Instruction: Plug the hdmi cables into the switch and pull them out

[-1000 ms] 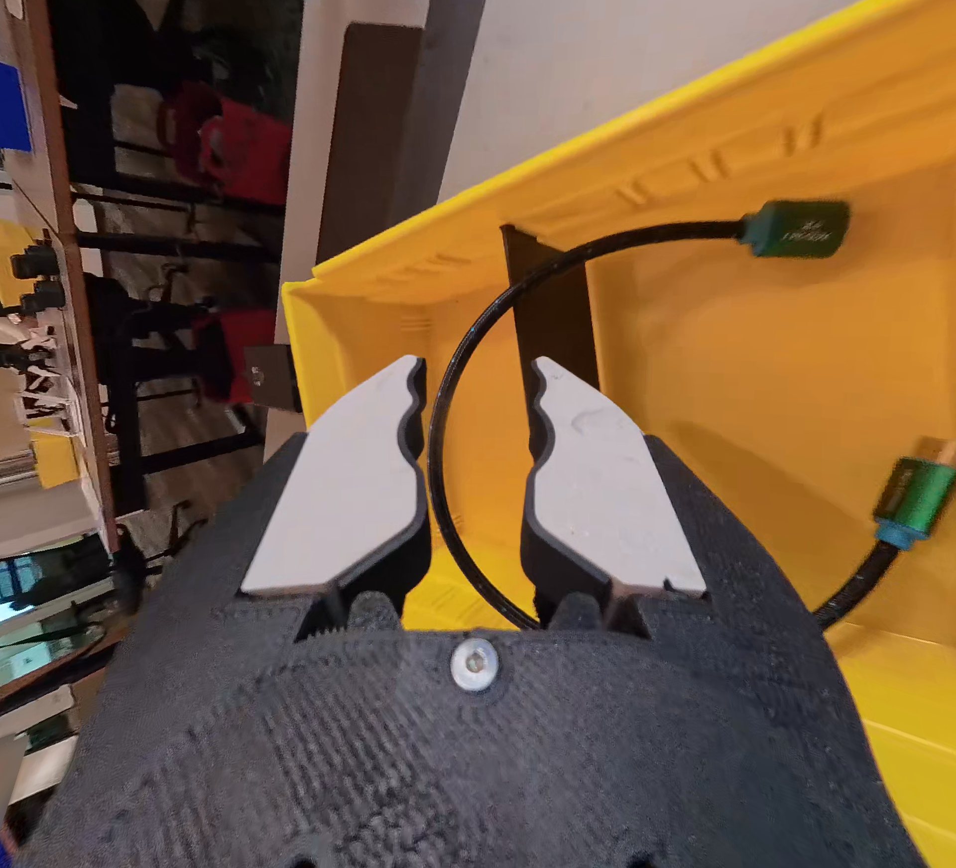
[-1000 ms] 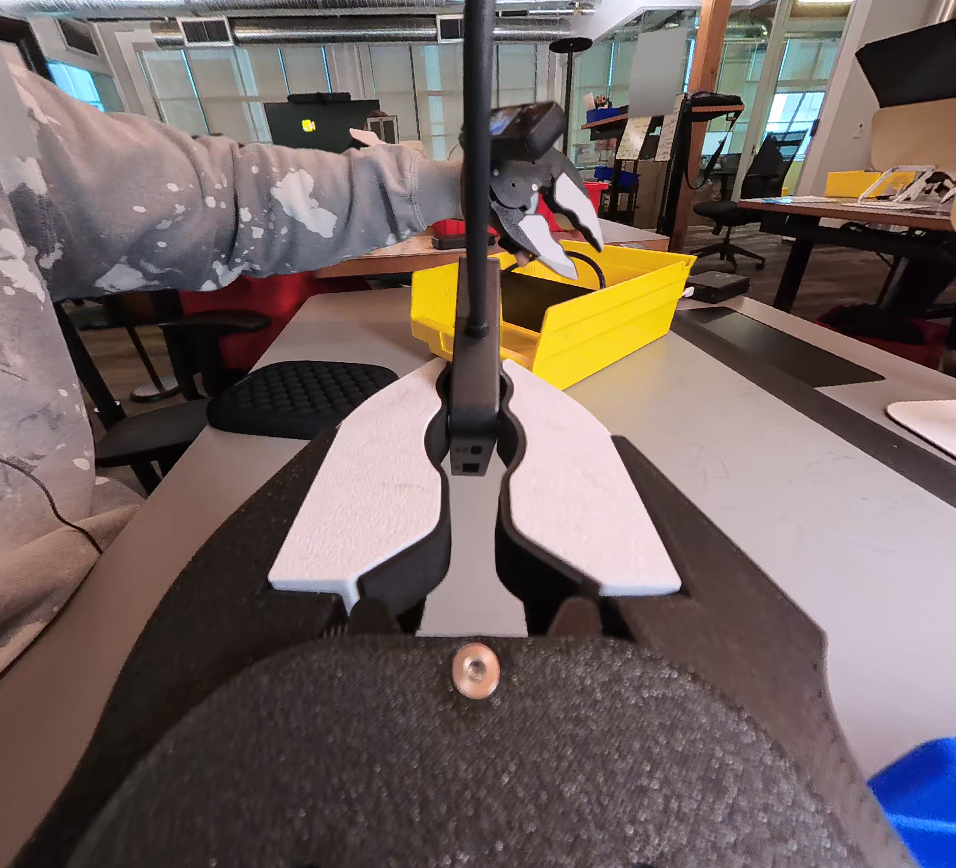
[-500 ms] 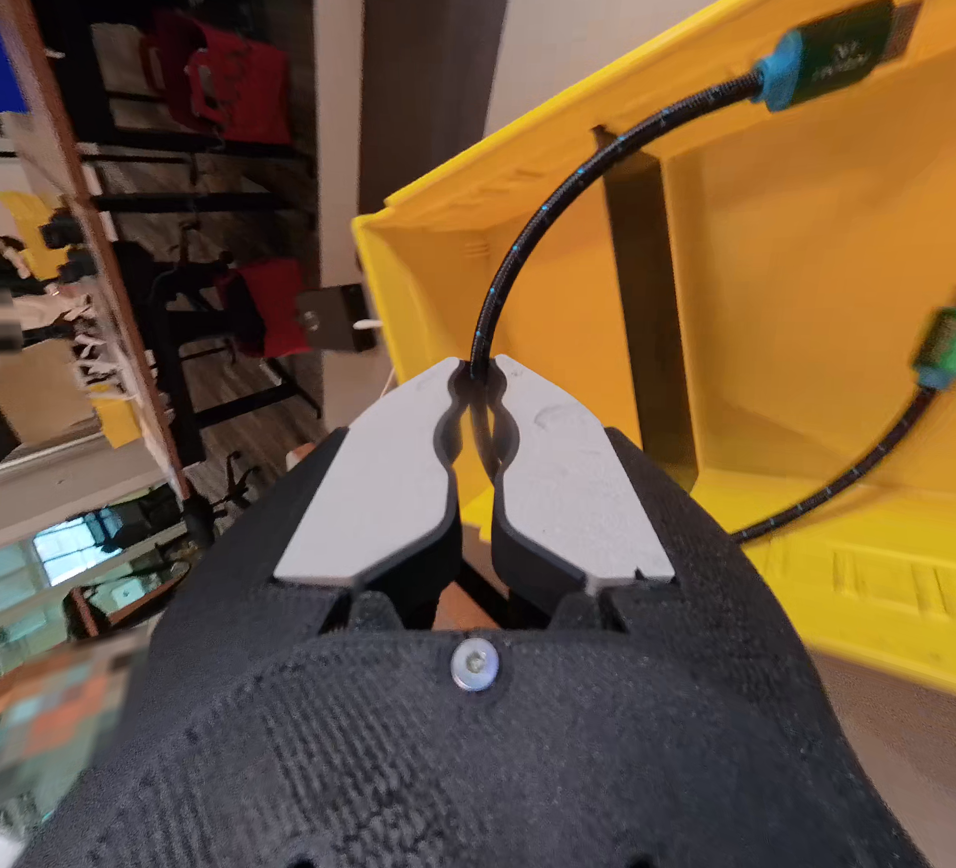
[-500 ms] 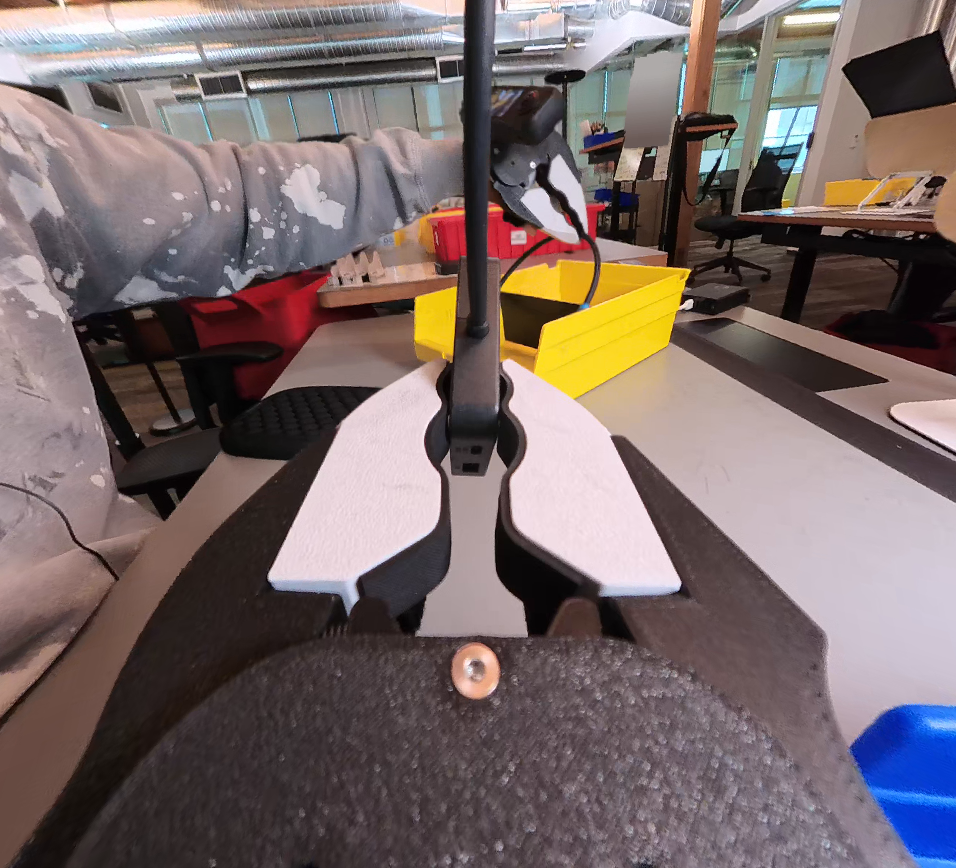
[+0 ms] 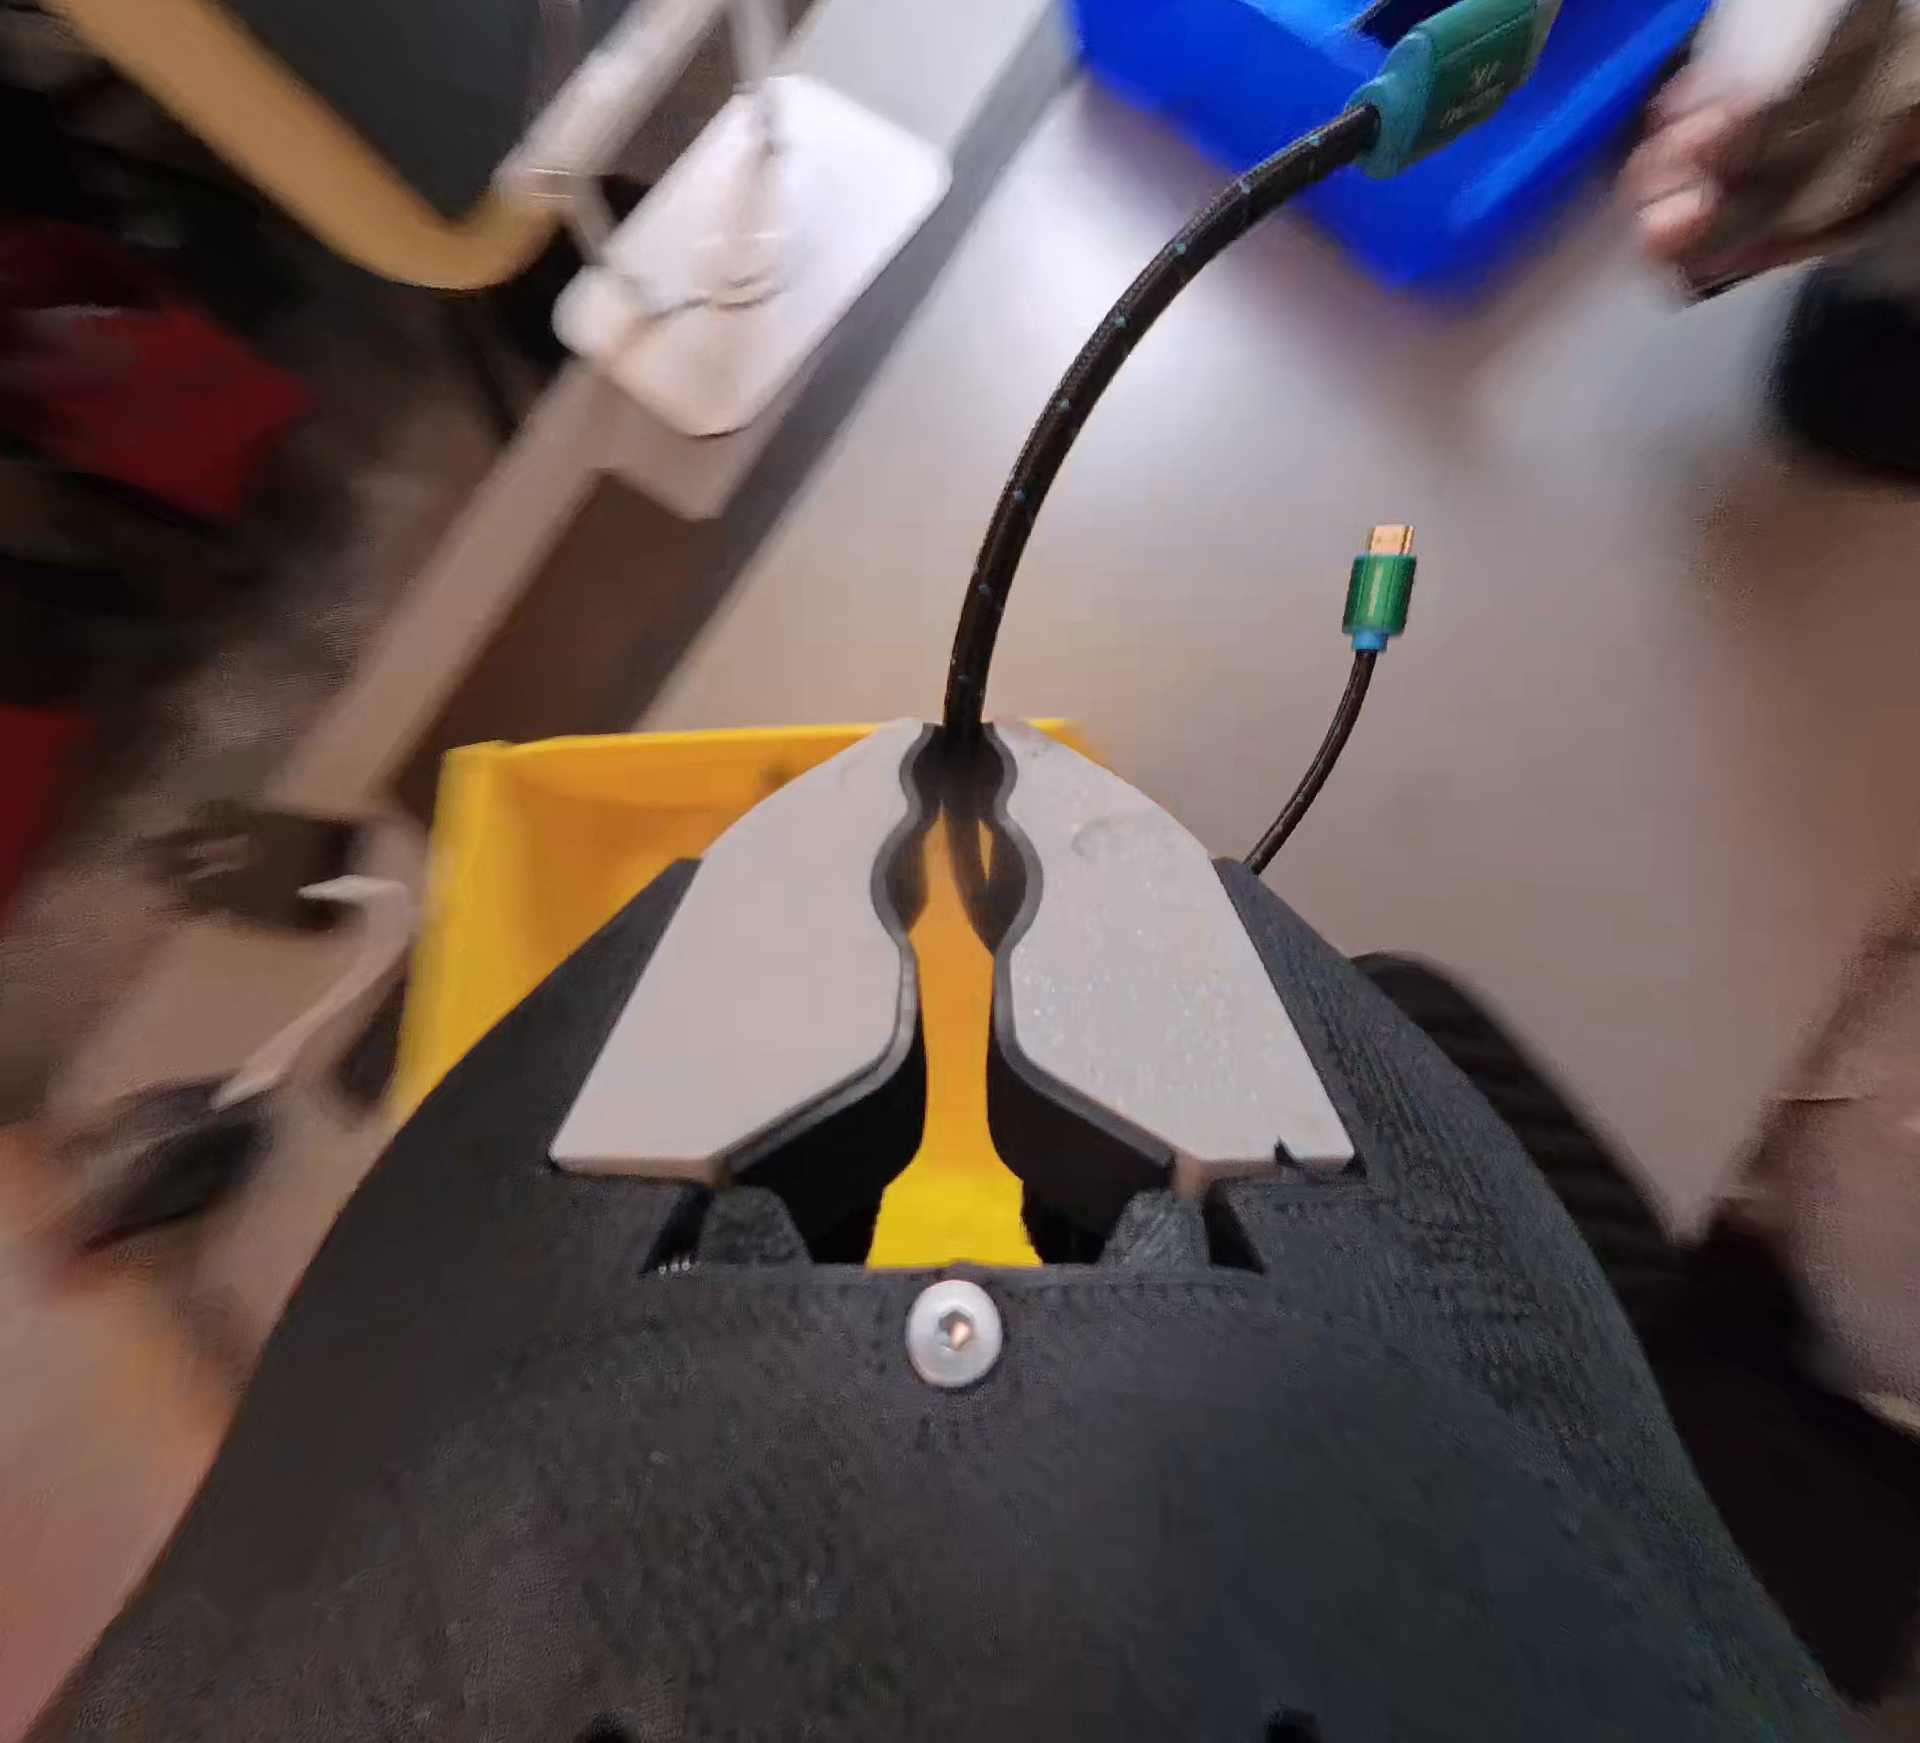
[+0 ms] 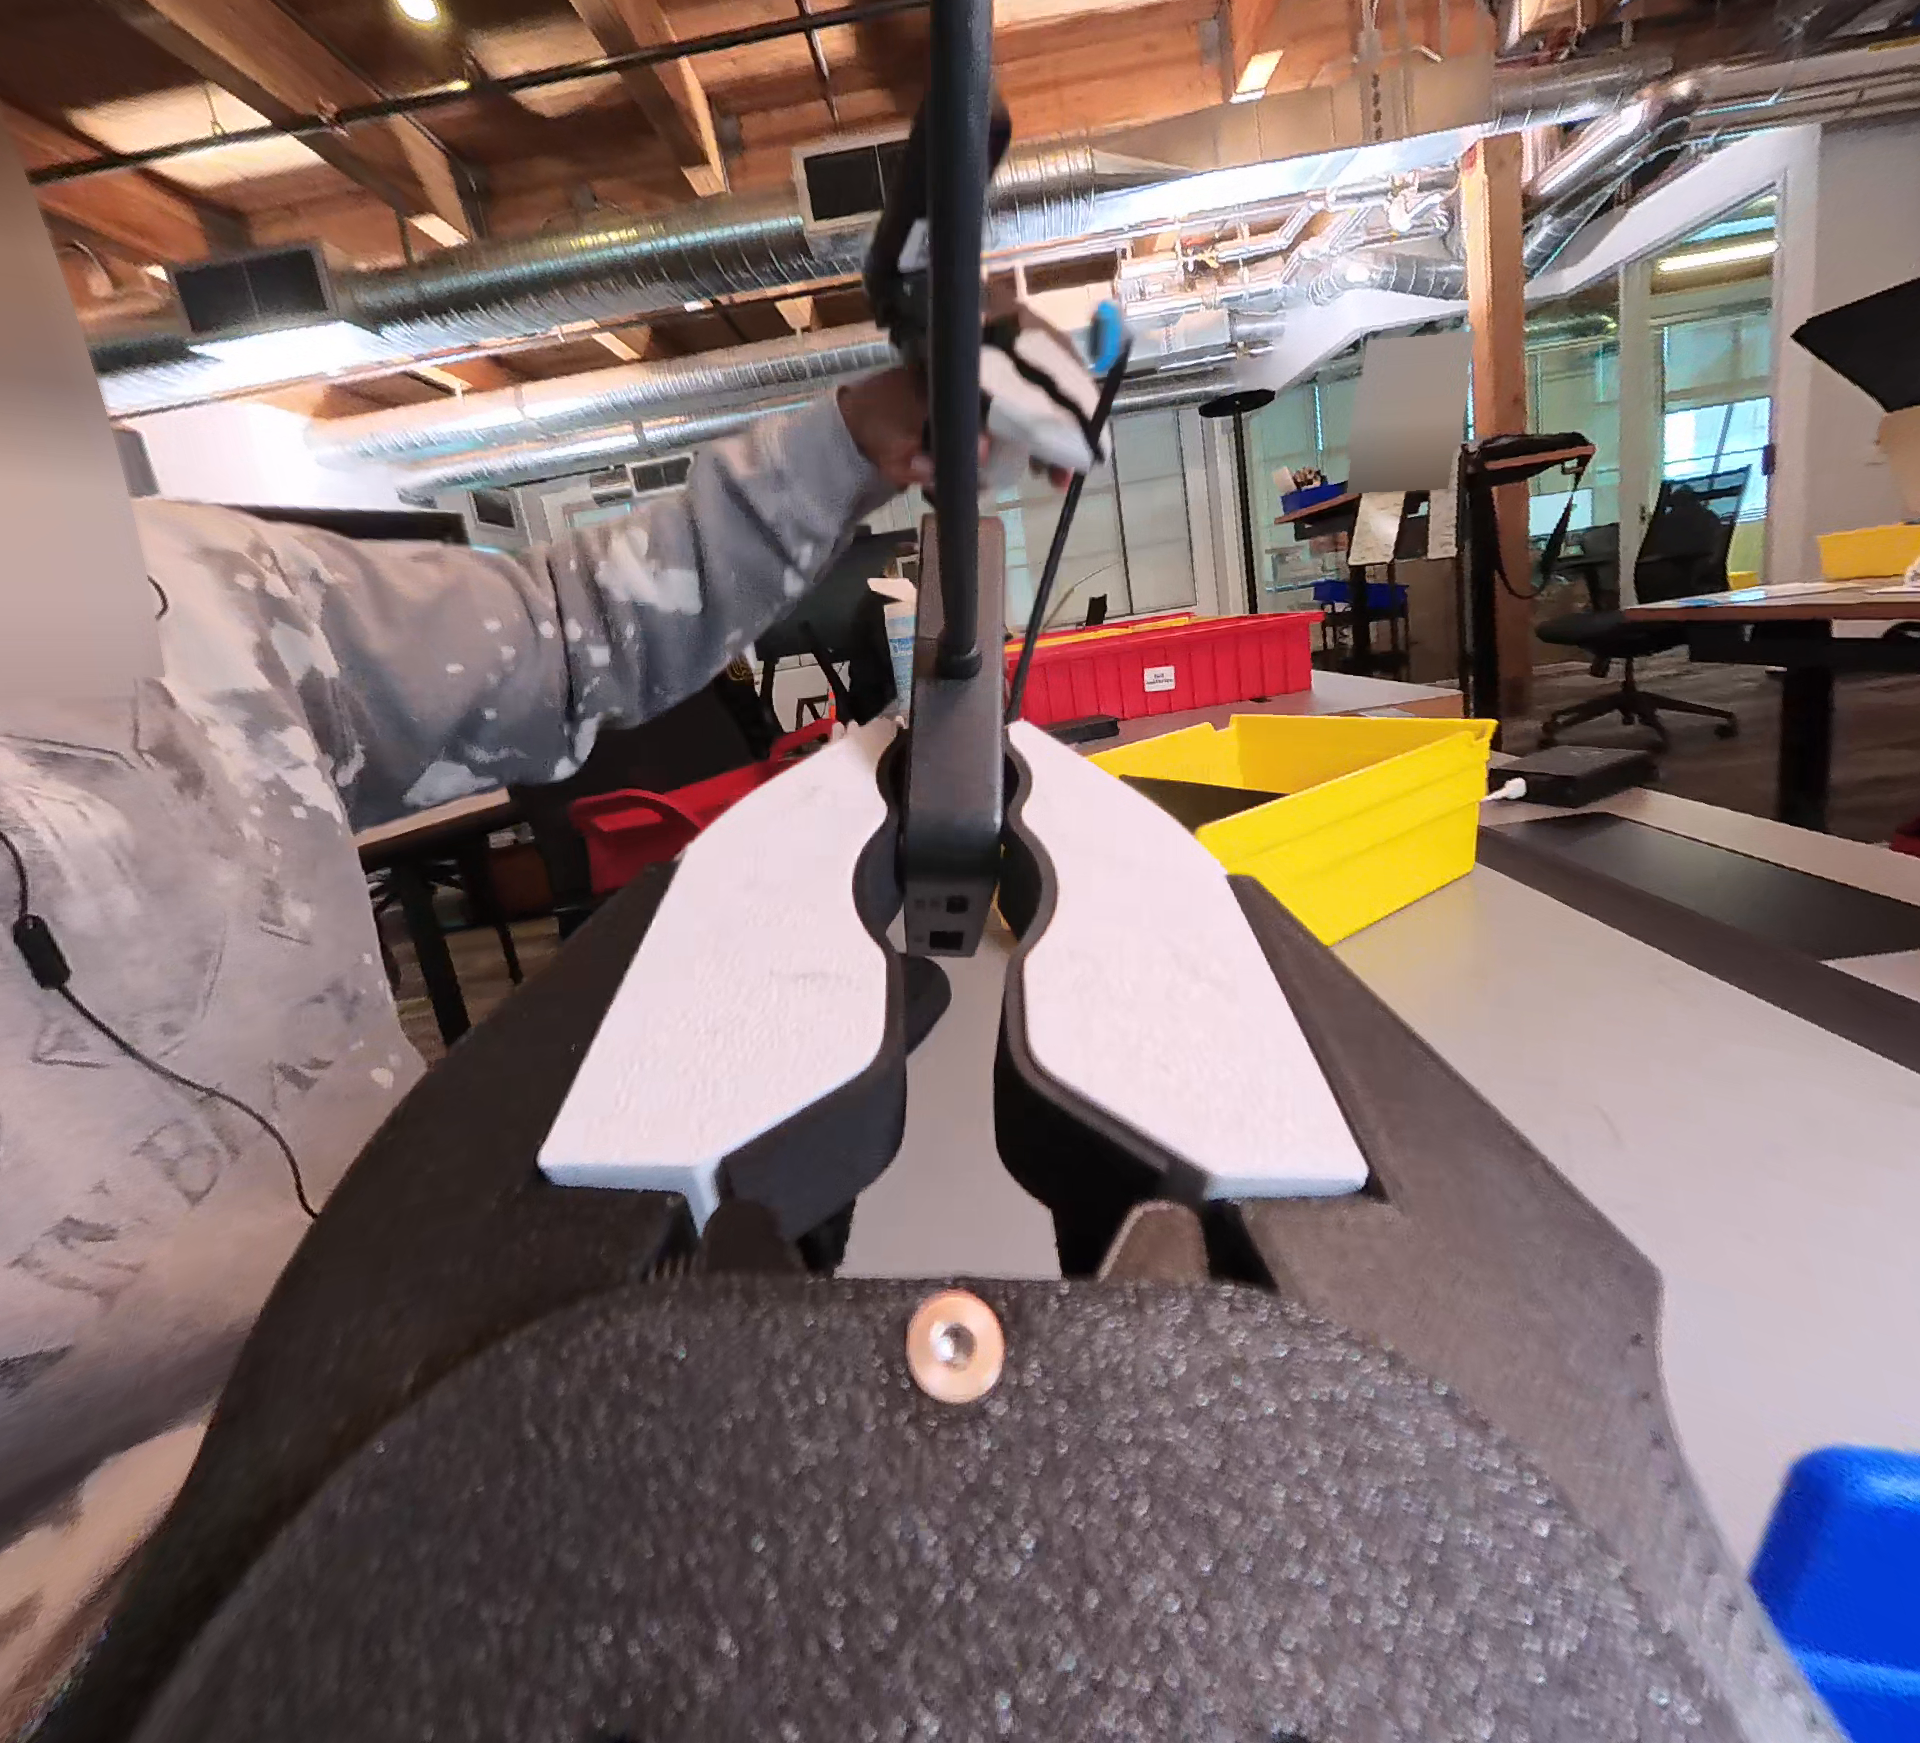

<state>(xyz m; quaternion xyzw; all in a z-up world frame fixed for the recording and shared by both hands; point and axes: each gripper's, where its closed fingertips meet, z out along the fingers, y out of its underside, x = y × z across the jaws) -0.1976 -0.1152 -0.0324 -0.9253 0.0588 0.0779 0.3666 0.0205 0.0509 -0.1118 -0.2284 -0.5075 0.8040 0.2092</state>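
Note:
My left gripper point(image 5: 956, 743) is shut on the middle of a black braided HDMI cable point(image 5: 1049, 436), held in the air above the yellow bin point(image 5: 499, 852). The cable arcs up to a large green plug point(image 5: 1455, 72). Its other end hangs to the right with a small green plug point(image 5: 1380, 597). My right gripper point(image 6: 951, 743) is shut on a small black switch box point(image 6: 951, 820), whose own black lead point(image 6: 961, 239) runs straight up. The right wrist view shows the left gripper point(image 6: 1039, 394) raised high, with the cable point(image 6: 1049, 571) dangling from it.
The grey table point(image 6: 1558, 1070) carries the yellow bin point(image 6: 1351, 810) at the back and a blue bin point(image 5: 1247, 31), whose corner also shows in the right wrist view point(image 6: 1839, 1589). A person's sleeve point(image 6: 520, 613) reaches across. Red bins point(image 6: 1164, 665) stand on the table behind.
My left gripper closed on the cable in the yellow bin and lifted it up and out. My right gripper still holds the switch and now tilts upward.

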